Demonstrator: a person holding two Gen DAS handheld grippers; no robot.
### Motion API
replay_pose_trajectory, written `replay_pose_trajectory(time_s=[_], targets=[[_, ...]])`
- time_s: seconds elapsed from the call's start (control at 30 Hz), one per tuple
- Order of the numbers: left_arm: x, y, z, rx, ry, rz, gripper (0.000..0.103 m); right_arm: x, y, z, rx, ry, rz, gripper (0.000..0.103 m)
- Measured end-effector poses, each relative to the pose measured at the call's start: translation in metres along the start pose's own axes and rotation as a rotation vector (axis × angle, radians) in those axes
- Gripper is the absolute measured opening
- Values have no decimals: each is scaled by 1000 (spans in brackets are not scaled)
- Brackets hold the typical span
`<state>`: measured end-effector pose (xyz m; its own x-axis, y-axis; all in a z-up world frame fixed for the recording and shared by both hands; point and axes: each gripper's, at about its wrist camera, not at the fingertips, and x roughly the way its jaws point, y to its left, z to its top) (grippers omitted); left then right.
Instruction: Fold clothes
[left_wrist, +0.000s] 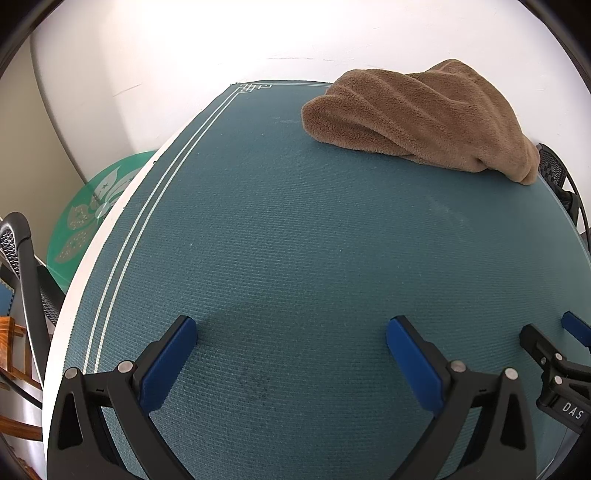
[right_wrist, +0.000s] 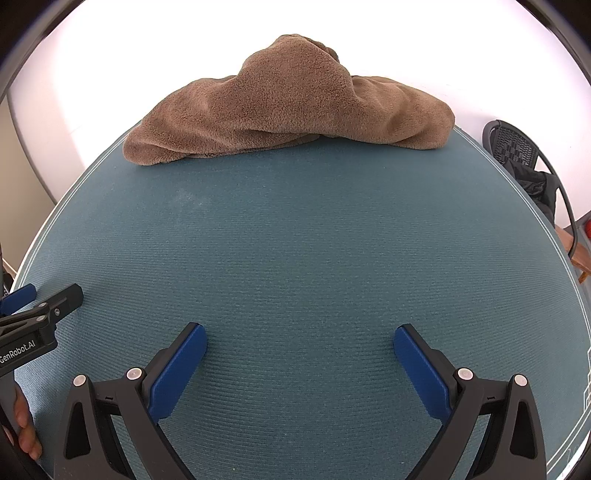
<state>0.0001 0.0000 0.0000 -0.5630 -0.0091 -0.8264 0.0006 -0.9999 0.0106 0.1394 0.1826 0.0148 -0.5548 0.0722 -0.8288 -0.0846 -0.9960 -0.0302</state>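
Observation:
A brown fleece garment lies bunched in a heap at the far edge of a teal mat. In the right wrist view the same garment sits straight ahead, humped in the middle. My left gripper hovers over the near part of the mat, open and empty. My right gripper is open too, with nothing between its blue pads. Each gripper shows at the edge of the other's view: the right one beside the left, the left one beside the right. Both are well short of the garment.
The mat covers a white table against a white wall. A black mesh chair and a green round panel stand off the left edge. Another black chair with dark cloth stands at the right. A hand holds the left gripper.

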Motion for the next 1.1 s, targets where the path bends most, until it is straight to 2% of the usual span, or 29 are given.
replay_pose_trajectory(time_s=[0.57, 0.6, 0.63, 0.73, 0.8, 0.87, 1.0, 1.1], targets=[[-1, -1, 6, -6, 7, -10, 103, -1, 0, -2, 8, -2, -2, 103], [-1, -1, 5, -4, -3, -6, 103, -1, 0, -2, 9, -2, -1, 103], [-3, -2, 3, 11, -56, 19, 103, -1, -1, -2, 9, -2, -1, 103], [-4, -1, -1, 11, -61, 18, 103, -1, -1, -2, 9, -2, -1, 103], [-4, -2, -1, 17, -101, 30, 103, -1, -2, -2, 9, -2, -1, 103], [-3, -1, 0, 19, -37, 27, 103, -1, -2, -2, 8, -2, -1, 103], [-6, -1, -1, 34, -37, 47, 103, -1, -2, -2, 8, -2, -2, 103], [-5, -1, 0, 18, -47, 26, 103, -2, -2, -2, 8, -2, -2, 103]])
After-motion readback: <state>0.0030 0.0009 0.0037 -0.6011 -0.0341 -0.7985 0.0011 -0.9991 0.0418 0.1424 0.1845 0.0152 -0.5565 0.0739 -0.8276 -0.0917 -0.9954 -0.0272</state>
